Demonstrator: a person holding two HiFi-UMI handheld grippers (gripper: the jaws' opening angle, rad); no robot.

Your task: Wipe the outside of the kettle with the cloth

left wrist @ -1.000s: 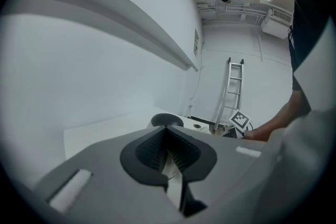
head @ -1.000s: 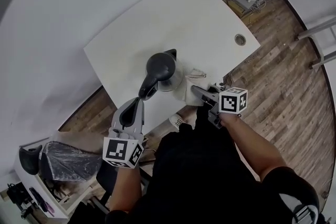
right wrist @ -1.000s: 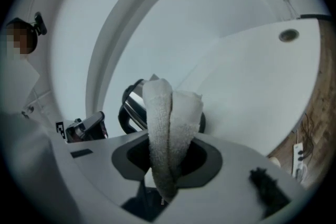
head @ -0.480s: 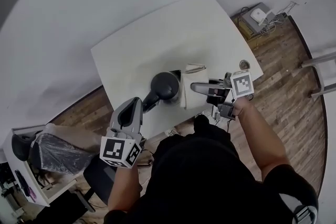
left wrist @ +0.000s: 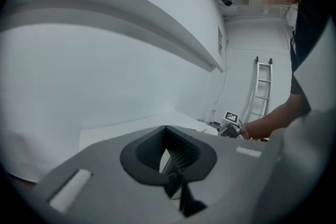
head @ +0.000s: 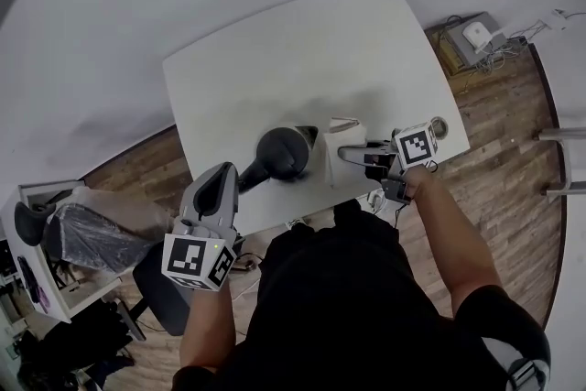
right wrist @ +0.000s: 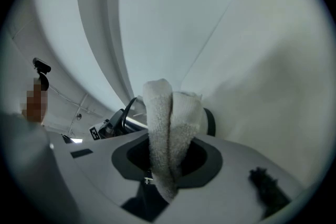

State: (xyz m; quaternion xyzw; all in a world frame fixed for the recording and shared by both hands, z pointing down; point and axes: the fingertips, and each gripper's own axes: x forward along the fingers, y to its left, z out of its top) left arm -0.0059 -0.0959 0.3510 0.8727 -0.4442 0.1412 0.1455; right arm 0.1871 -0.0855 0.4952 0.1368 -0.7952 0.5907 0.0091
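Neither hold has changed since half a second ago. On the white desk (head: 302, 50) the dark kettle (head: 282, 151) stands near the front edge. The left gripper (head: 234, 182) has its fingers closed on the kettle's handle. The right gripper (head: 348, 153) has its fingers clamped on the folded white cloth (head: 341, 174), which lies against the kettle's right side.

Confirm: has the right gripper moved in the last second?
Yes. The right gripper, holding the cloth, went from the table's near edge toward the grommet hole, round the kettle.
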